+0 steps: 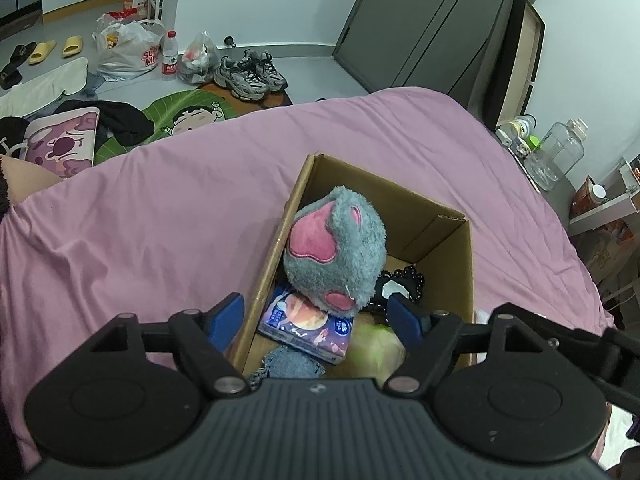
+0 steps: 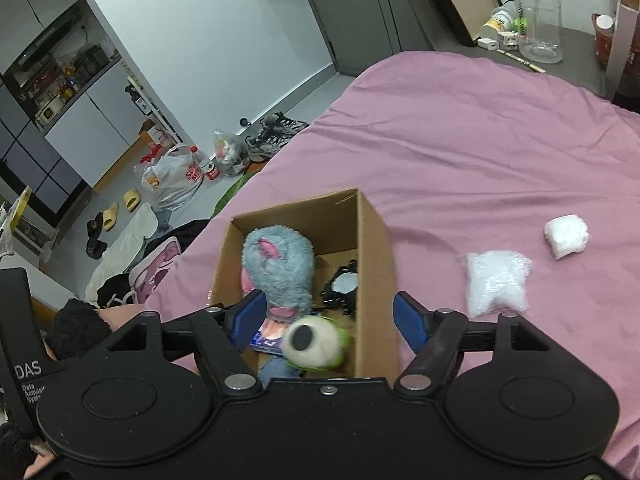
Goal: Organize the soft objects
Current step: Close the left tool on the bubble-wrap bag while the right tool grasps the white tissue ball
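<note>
Pink bedding is spreading across the whole working surface, and a cardboard box is sitting on it as the collecting point, open at the top so soft things can be dropped straight in. Inside, a grey plush toy with pink patches is leaning against the box's left wall, taking up the tall space, while a flat purple packet is lying under it on the floor of the box. A black-and-white item is resting toward the far right corner, and a bit of blue knitted fabric is showing at the near edge.

Both hand-held grippers are hanging over the box with their jaws spread wide and nothing between them. The left hand-held gripper is gripping nothing. At the right hand-held gripper, a green-and-white eyeball plush is appearing blurred just below the open jaws, inside the near end of the box; I judge it is being let go there, since the blur suggests it is falling.

Two white soft bundles and are lying on the bedding to the right of the box, well within reach of the right side, so they are probably the next candidates for packing.
</note>
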